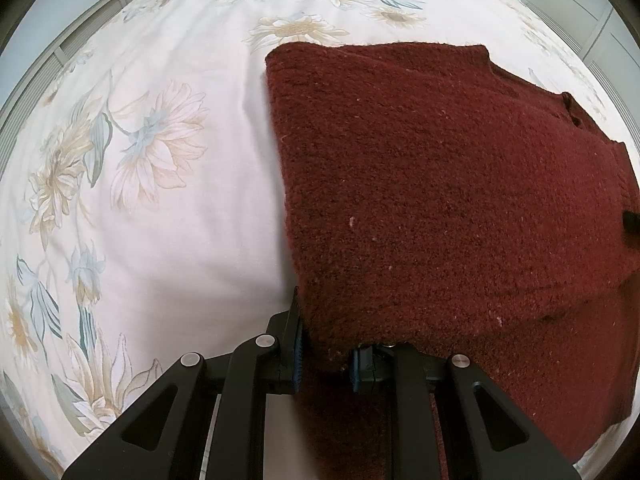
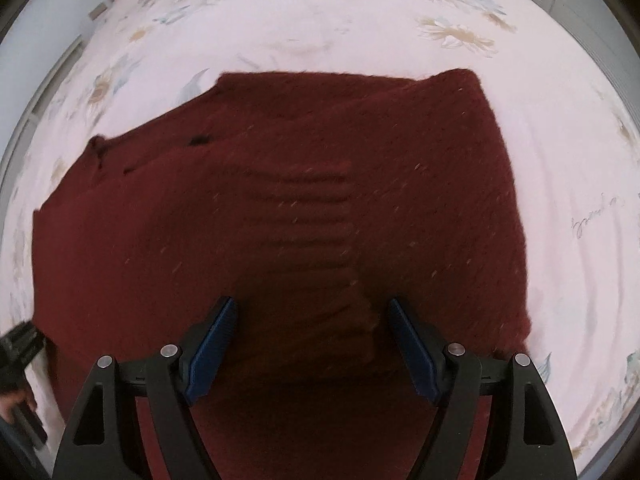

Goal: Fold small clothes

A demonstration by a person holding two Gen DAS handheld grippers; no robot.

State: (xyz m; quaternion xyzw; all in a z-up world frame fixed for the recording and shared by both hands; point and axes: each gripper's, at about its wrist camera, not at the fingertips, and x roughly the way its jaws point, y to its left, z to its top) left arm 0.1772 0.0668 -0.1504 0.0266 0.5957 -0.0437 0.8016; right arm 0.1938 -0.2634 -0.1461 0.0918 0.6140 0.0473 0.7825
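Observation:
A dark red knitted sweater point(image 1: 440, 184) lies on the floral bedsheet point(image 1: 160, 200). My left gripper point(image 1: 326, 364) is shut on the sweater's near left edge, and a folded layer of it drapes over the right finger. In the right wrist view the sweater point(image 2: 280, 208) fills the middle, with a ribbed band near its centre. My right gripper point(image 2: 312, 344) is open above the sweater, with nothing between its blue pads point(image 2: 212, 348). The left gripper point(image 2: 20, 352) shows at the left edge of that view.
The bed's white sheet with pale flowers point(image 2: 580, 220) spreads around the sweater on all sides. A slatted panel point(image 1: 44, 76) stands at the far left and white cabinet doors point(image 1: 580, 4) at the far right.

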